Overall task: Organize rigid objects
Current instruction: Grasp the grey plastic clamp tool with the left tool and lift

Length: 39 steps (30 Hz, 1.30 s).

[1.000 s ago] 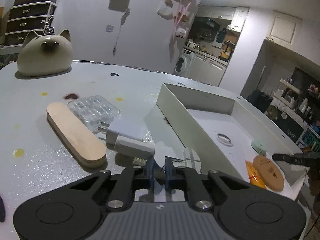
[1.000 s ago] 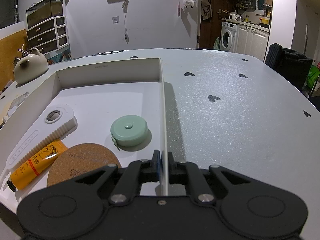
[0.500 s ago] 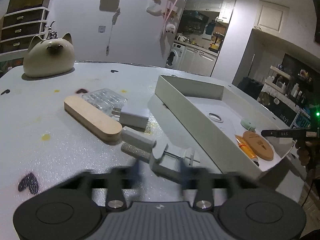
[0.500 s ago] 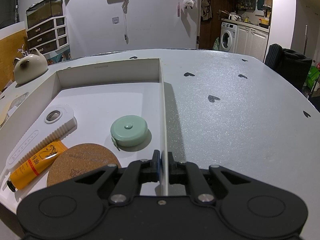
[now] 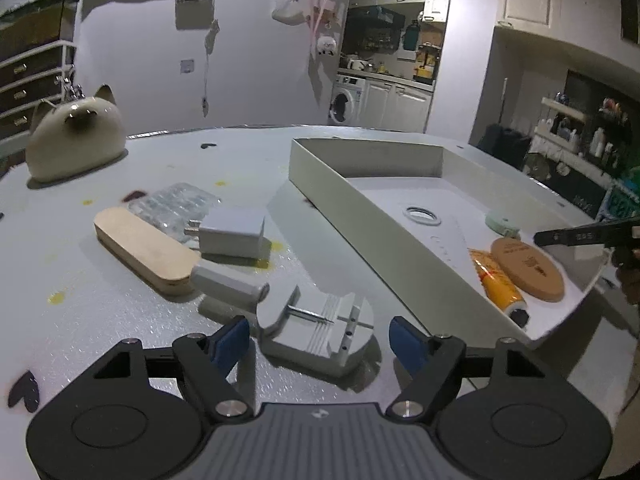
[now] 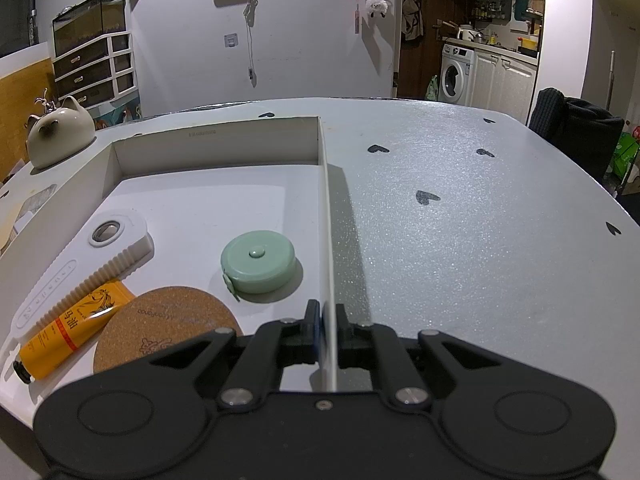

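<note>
My left gripper (image 5: 320, 340) is open, its blue pads on either side of a grey watch-link tool (image 5: 316, 330) lying on the table, not touching it. Beyond lie a small white stick (image 5: 228, 280), a white charger (image 5: 234, 232), a wooden block (image 5: 144, 248) and a clear blister pack (image 5: 174, 204). My right gripper (image 6: 325, 332) is shut on the right wall of the white box (image 6: 326, 216). The box (image 5: 320, 168) holds a mint tape measure (image 6: 259, 260), cork coaster (image 6: 168, 332), orange tube (image 6: 72, 328) and a white opener (image 6: 80, 256).
A cat-shaped ceramic pot (image 5: 74, 136) stands at the table's far left; it also shows in the right wrist view (image 6: 60, 132). Black heart stickers (image 6: 427, 197) dot the table right of the box. A dark chair (image 6: 576, 128) stands past the table's right edge.
My left gripper has opened, let go of the grey tool and drawn back from it. The right gripper has held the box wall without moving.
</note>
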Available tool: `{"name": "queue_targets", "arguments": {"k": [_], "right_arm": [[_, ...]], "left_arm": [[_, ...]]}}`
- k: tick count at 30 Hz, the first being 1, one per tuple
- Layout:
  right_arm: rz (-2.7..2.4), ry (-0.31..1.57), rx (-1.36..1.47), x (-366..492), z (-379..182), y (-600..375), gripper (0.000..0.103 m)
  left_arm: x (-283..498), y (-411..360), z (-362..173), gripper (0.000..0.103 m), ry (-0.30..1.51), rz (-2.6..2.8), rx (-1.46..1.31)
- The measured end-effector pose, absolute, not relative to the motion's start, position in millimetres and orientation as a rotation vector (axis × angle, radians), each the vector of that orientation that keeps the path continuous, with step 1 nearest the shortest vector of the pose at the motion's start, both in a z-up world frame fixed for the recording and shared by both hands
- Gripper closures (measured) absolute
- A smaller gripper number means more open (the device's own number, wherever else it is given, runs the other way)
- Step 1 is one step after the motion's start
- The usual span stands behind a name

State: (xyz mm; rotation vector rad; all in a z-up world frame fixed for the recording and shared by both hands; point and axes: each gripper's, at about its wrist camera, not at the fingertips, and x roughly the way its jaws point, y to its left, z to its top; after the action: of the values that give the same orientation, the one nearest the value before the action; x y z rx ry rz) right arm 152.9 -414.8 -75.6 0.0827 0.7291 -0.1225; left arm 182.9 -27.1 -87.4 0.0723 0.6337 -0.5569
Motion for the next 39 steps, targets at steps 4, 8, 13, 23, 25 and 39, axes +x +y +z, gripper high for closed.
{"name": "queue_targets", "arguments": {"k": [4, 8, 13, 23, 25, 39], "right_arm": [[-0.123, 0.728, 0.084, 153, -76, -415, 0.094], [-0.122, 0.729, 0.084, 153, -76, -415, 0.095], [-0.122, 0.728, 0.084, 153, -76, -415, 0.095], [-0.123, 0.726, 0.086, 153, -75, -414, 0.095], [-0.123, 0.726, 0.086, 153, -75, -414, 0.095], [-0.124, 0.723, 0.089, 153, -75, -414, 0.095]], "left_arm": [[185, -29, -87, 0.038, 0.634, -0.539, 0.071], [183, -28, -87, 0.038, 0.619, -0.539, 0.069], [177, -23, -81, 0.039, 0.595, -0.548, 0.05], [169, -22, -64, 0.039, 0.553, -0.566, 0.057], [167, -24, -67, 0.039, 0.566, -0.563, 0.066], [167, -28, -81, 0.029, 0.673, -0.539, 0.055]]}}
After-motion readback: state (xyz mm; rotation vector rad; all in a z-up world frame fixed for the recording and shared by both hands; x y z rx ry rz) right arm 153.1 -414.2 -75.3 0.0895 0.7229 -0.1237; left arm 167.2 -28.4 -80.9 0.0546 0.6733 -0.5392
